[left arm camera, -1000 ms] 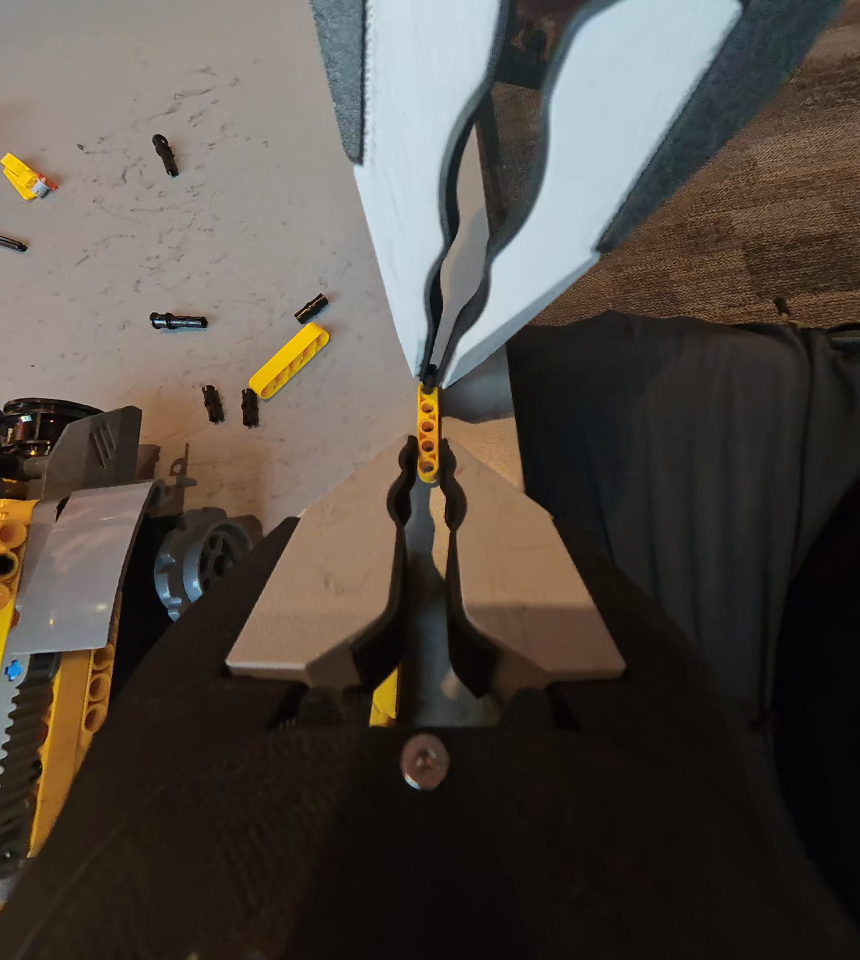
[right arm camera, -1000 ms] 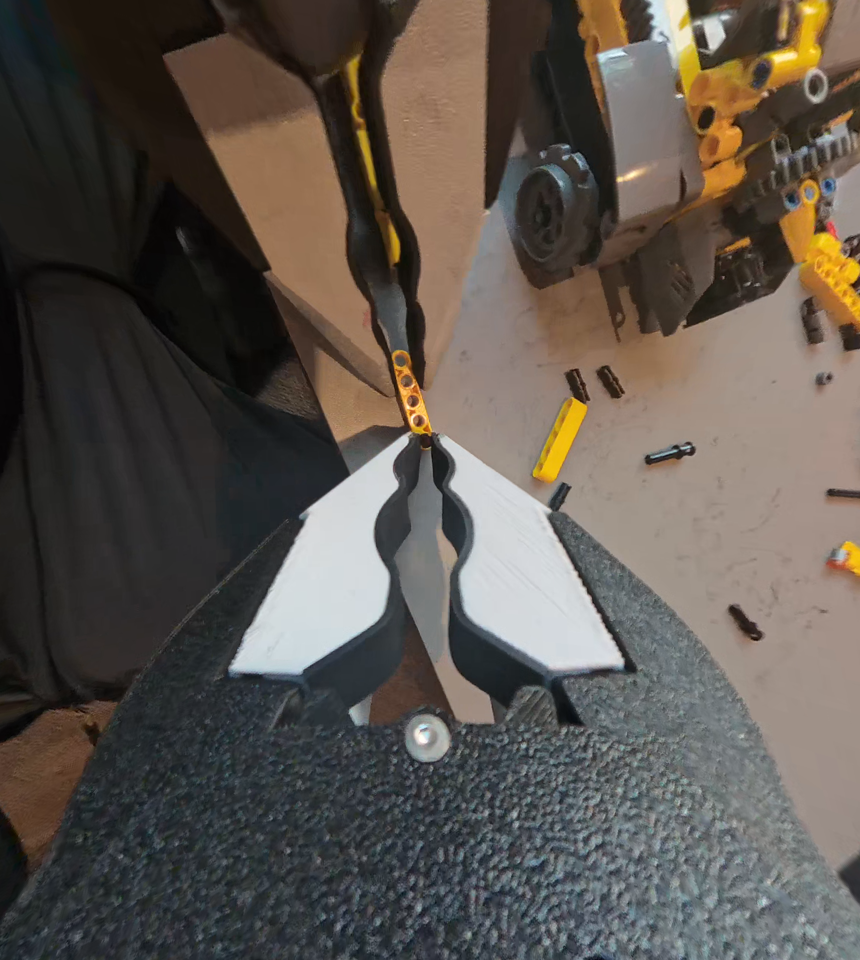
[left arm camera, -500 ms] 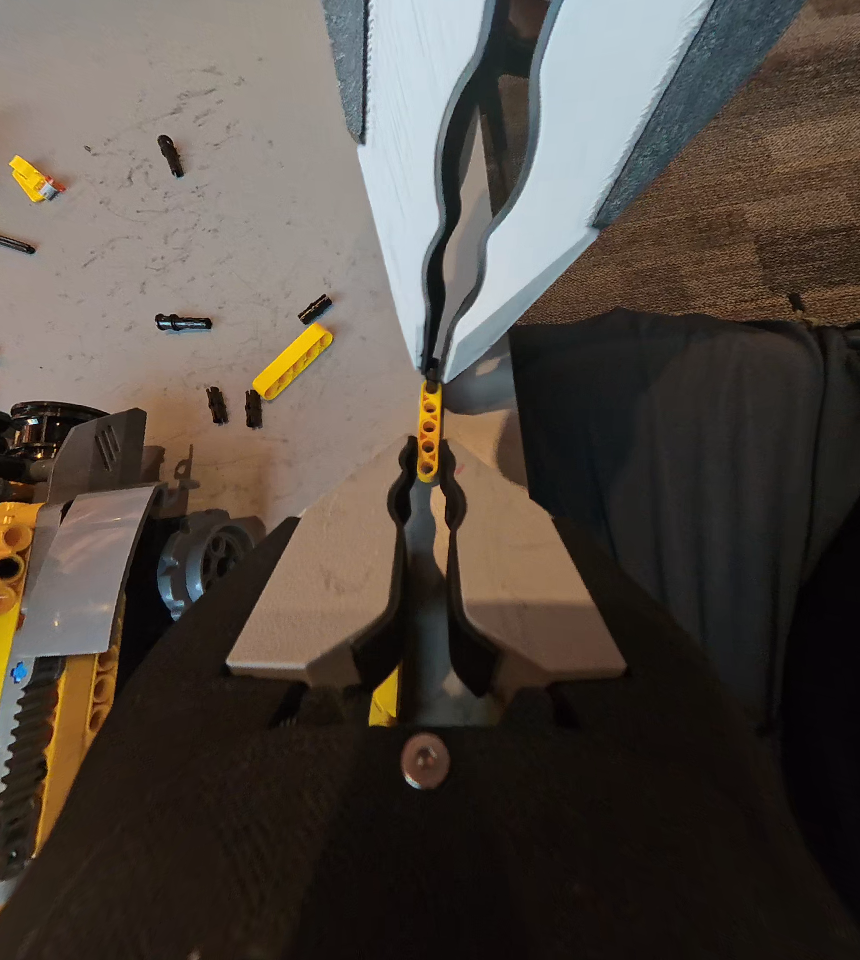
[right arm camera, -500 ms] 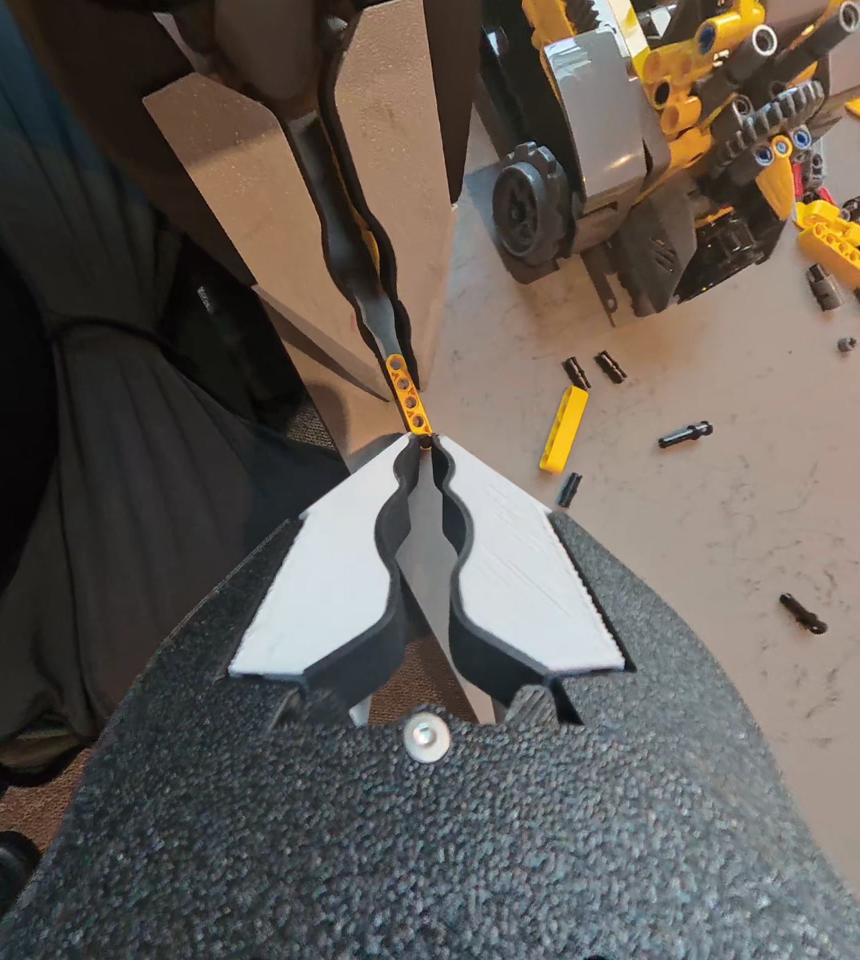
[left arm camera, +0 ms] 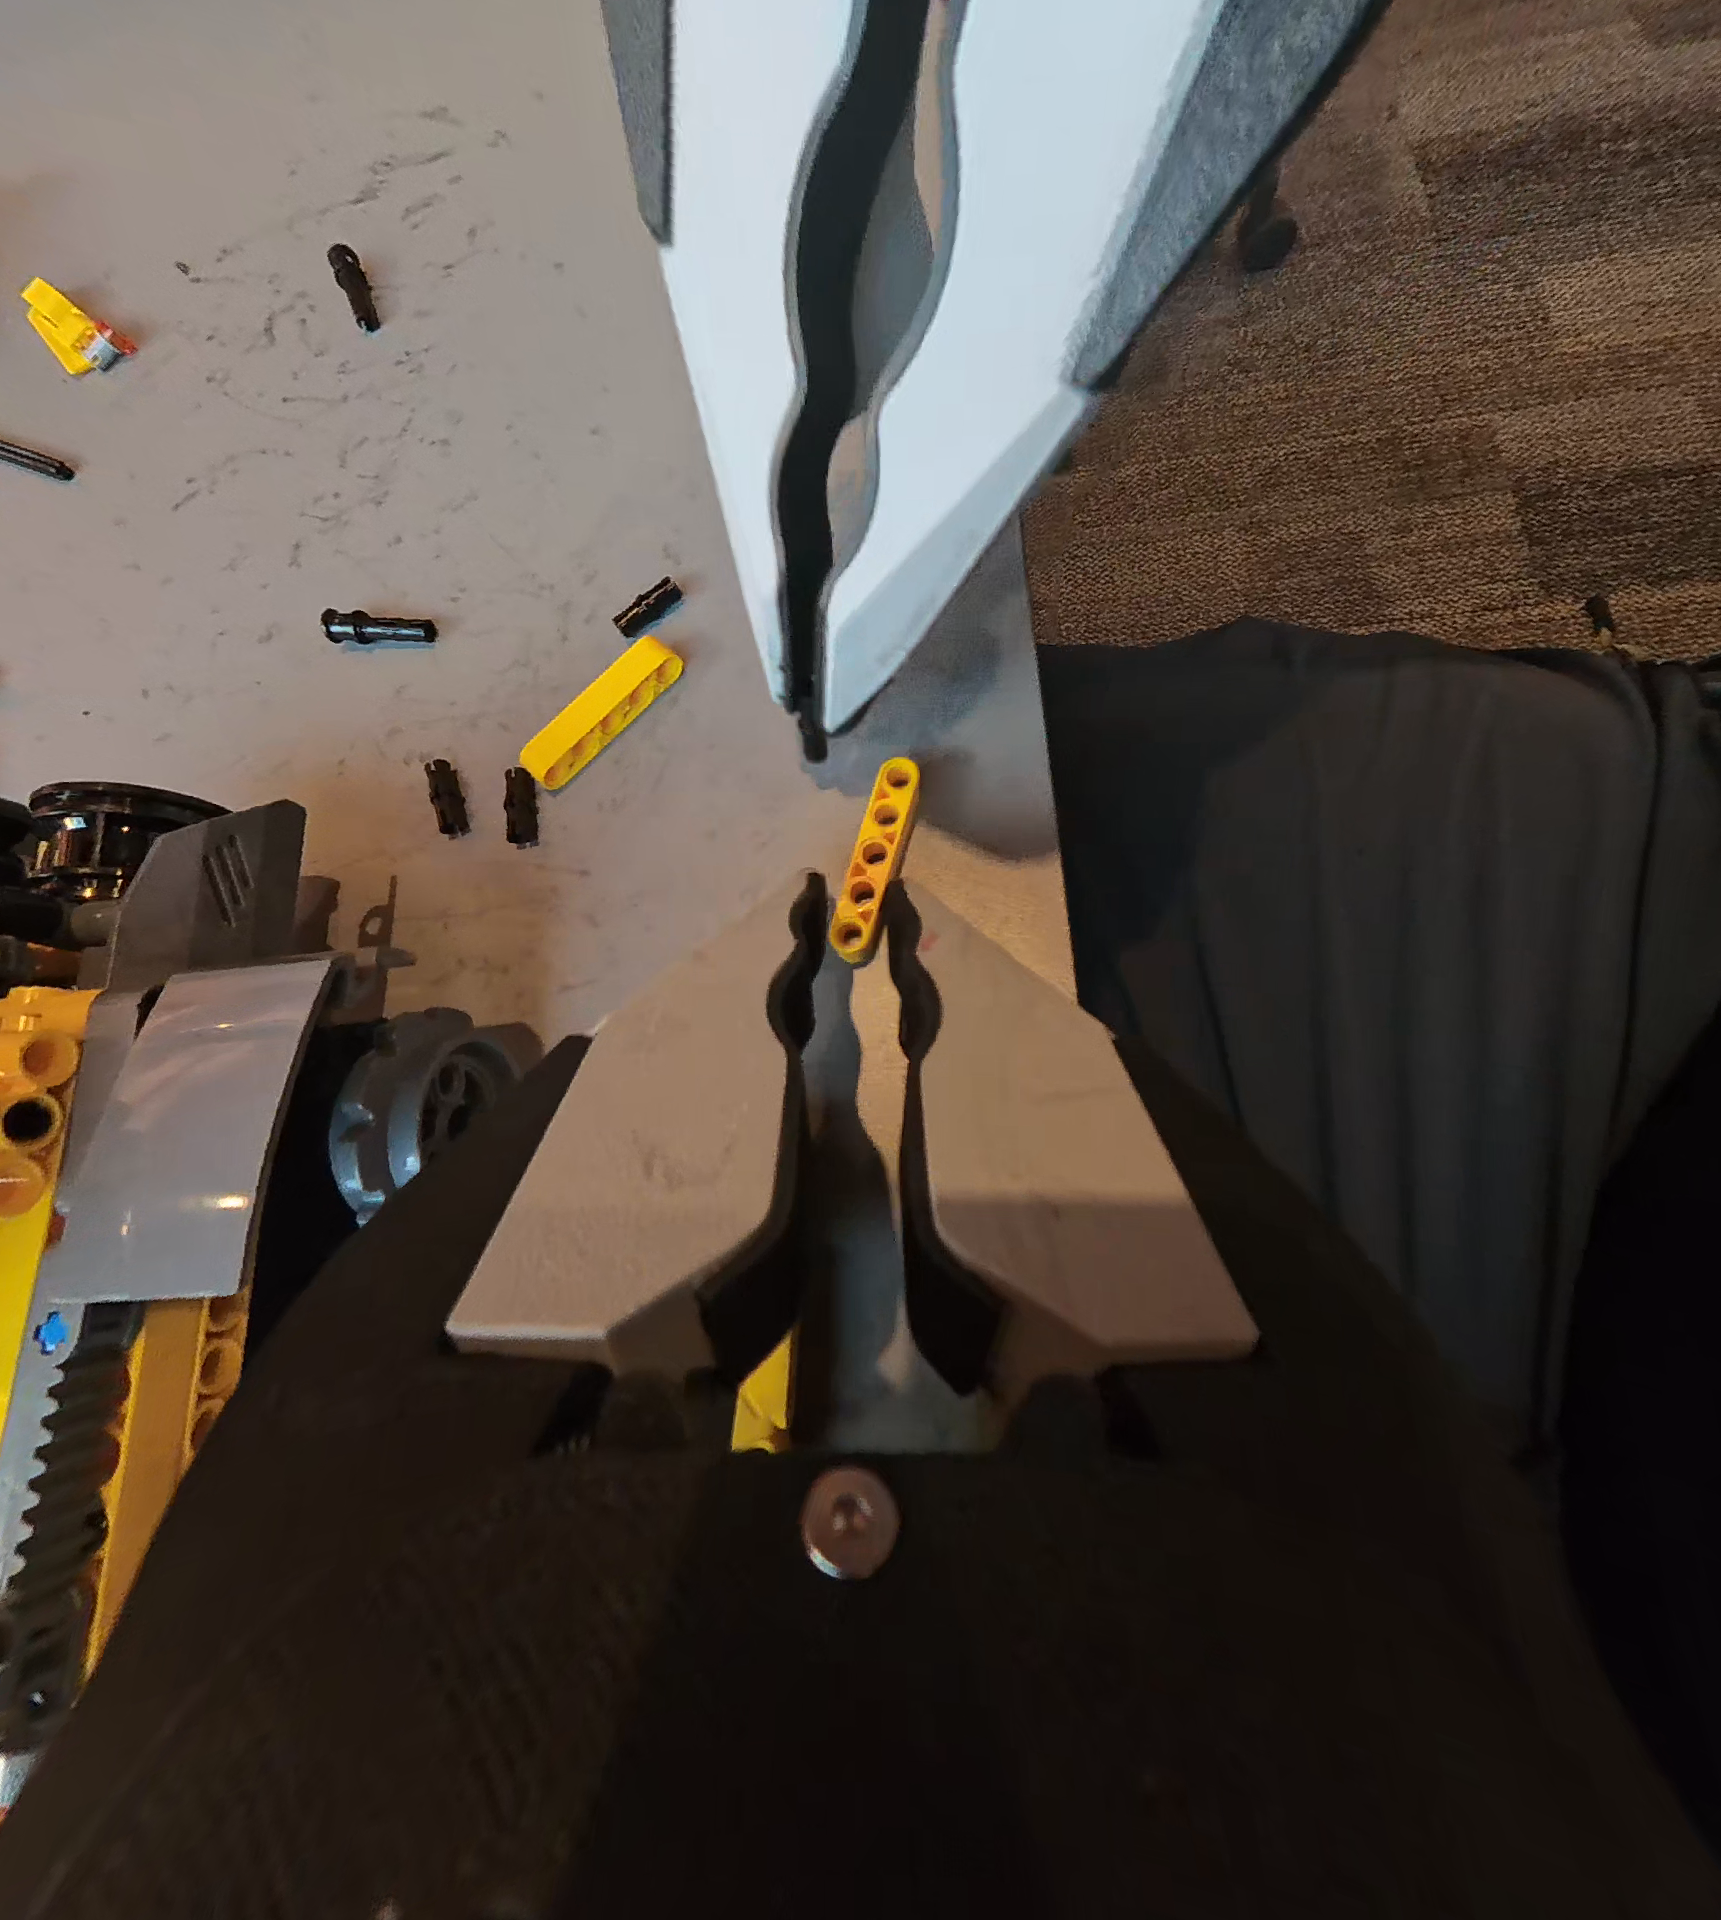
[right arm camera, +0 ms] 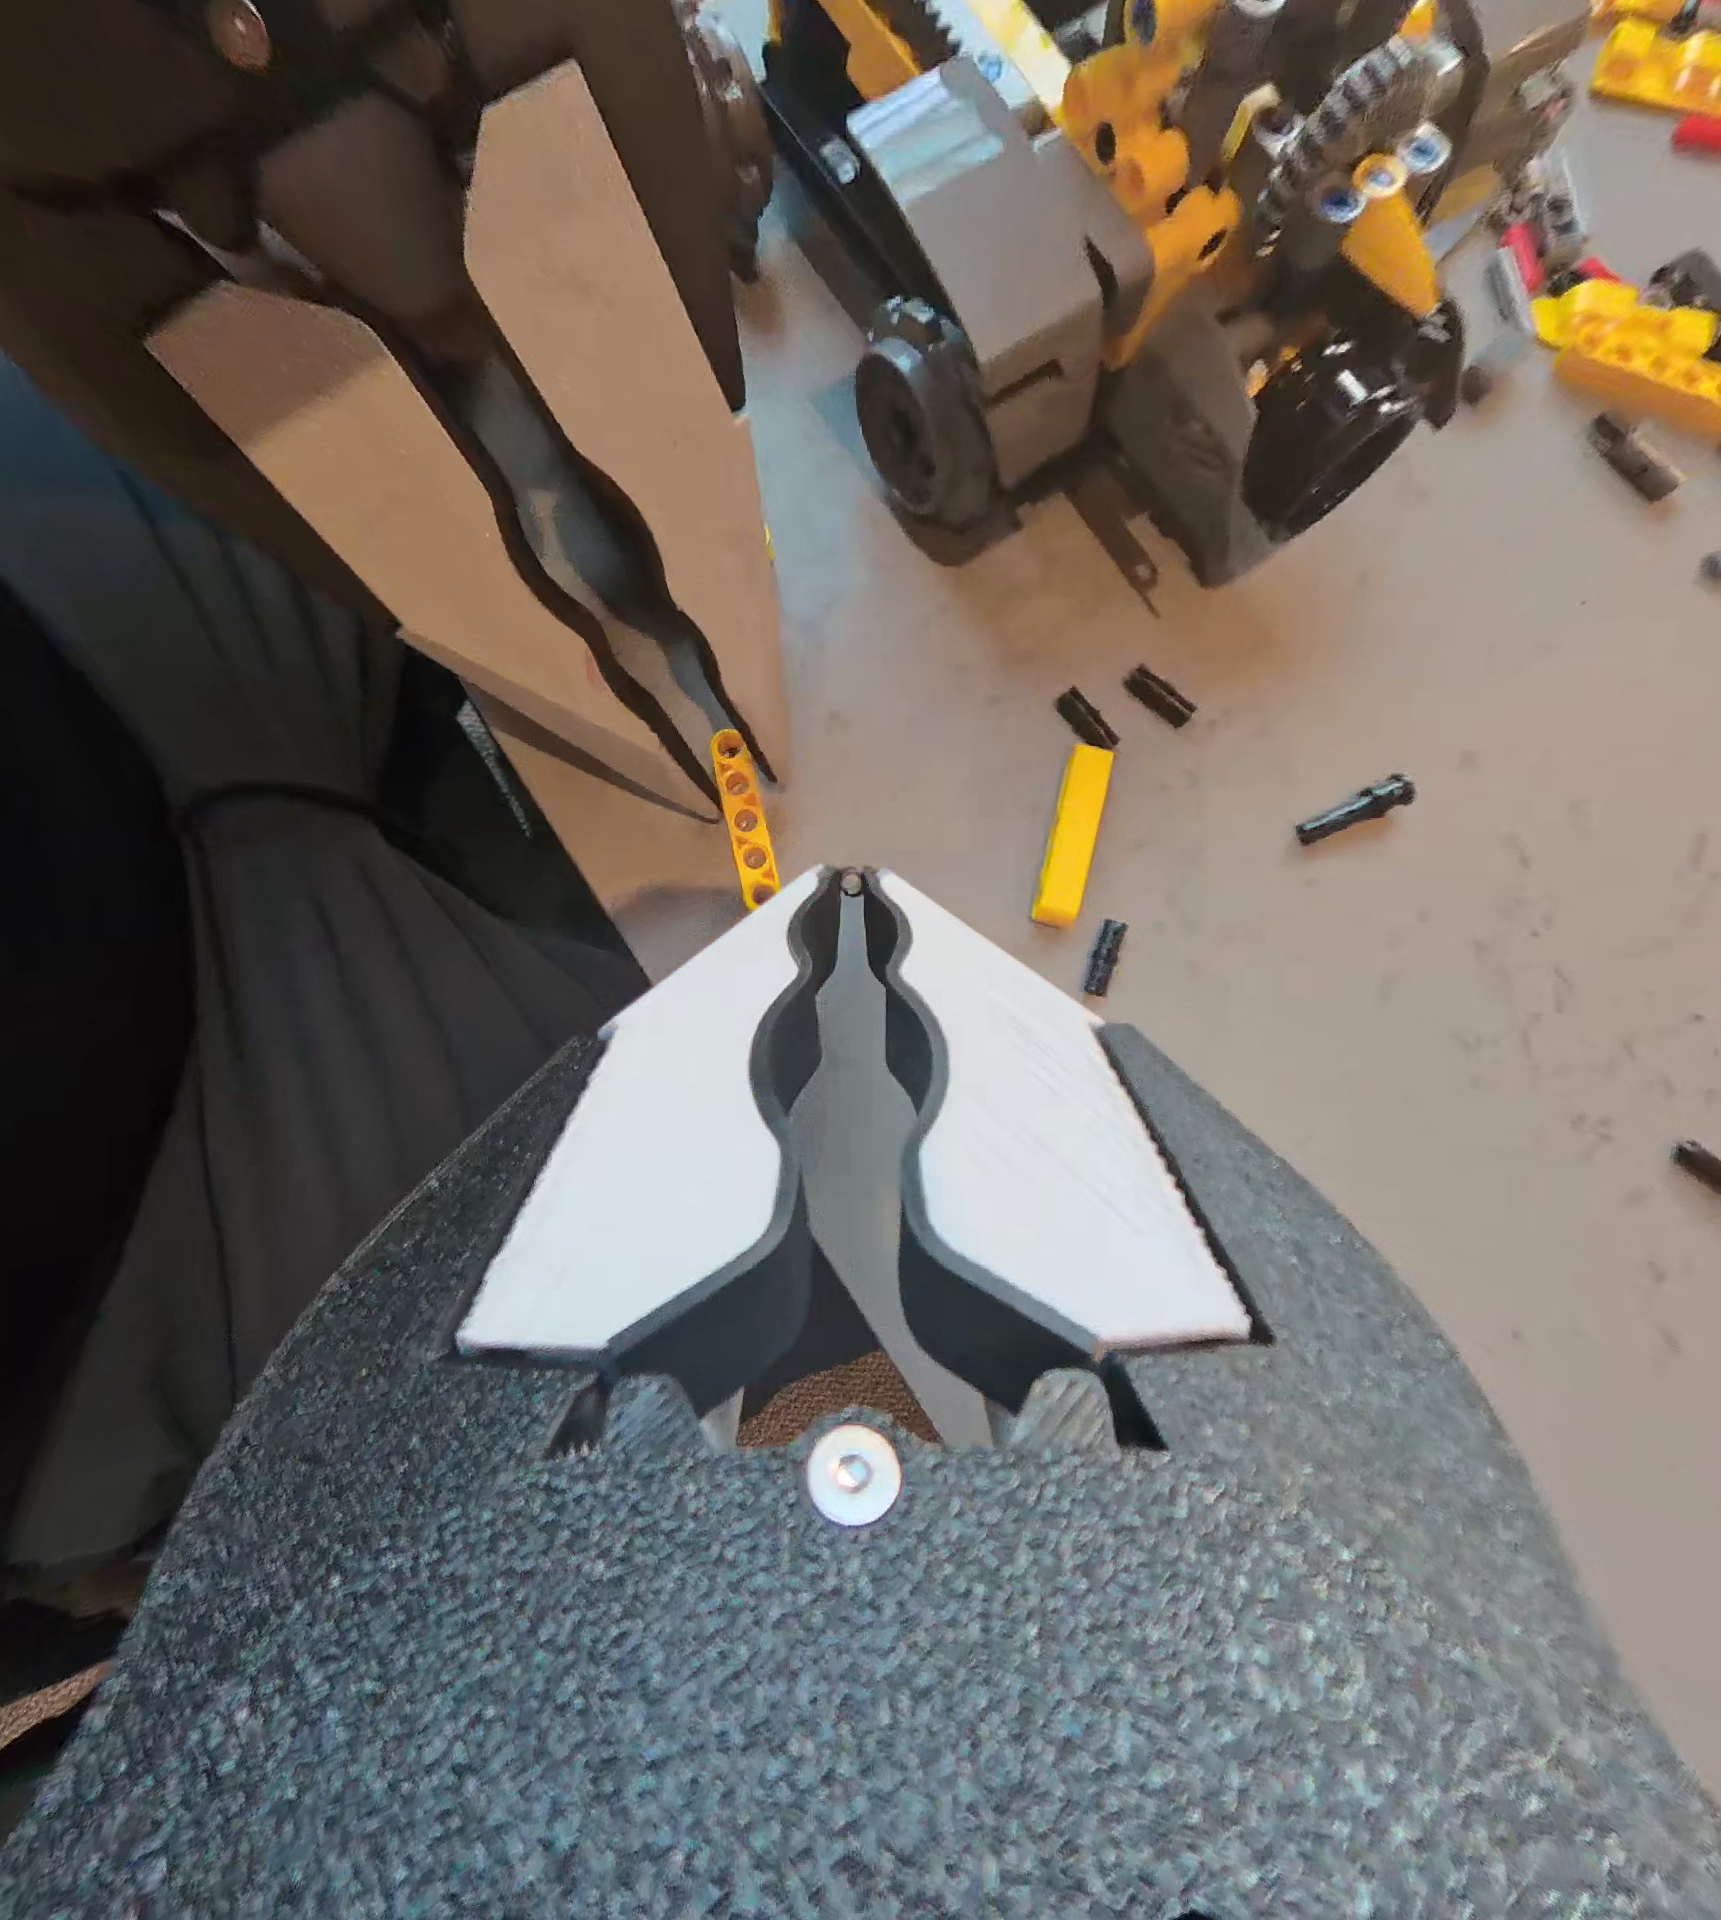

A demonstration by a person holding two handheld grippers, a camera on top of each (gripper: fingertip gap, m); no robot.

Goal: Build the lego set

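My left gripper [left arm camera: 856,896], with grey fingers, is shut on the lower end of a short yellow beam with holes [left arm camera: 877,842]. The beam sticks out ahead of the tips and leans a little to the right, above the table's edge. My right gripper [right arm camera: 851,881], with white fingers, is shut on a small black pin [right arm camera: 853,884] at its very tips. In the left wrist view the right gripper [left arm camera: 806,722] comes down from above, and its pin [left arm camera: 812,742] hangs just left of the beam's free end without touching. In the right wrist view the left gripper [right arm camera: 744,795] holds the beam [right arm camera: 747,831] just ahead on the left.
A yellow, grey and black brick-built vehicle [left arm camera: 160,1122] [right arm camera: 1095,312] stands on the beige table [left arm camera: 316,468]. A loose yellow beam [left arm camera: 607,712] [right arm camera: 1074,831] and several black pins [left arm camera: 378,628] lie near it. A person's dark clothing [left arm camera: 1355,935] and carpet [left arm camera: 1510,312] lie past the edge. The grippers are tip to tip, or close to it.
The right gripper's pin was touching the end of the yellow beam. The two grippers have now drawn apart, and the beam has tilted to the right in the left gripper.
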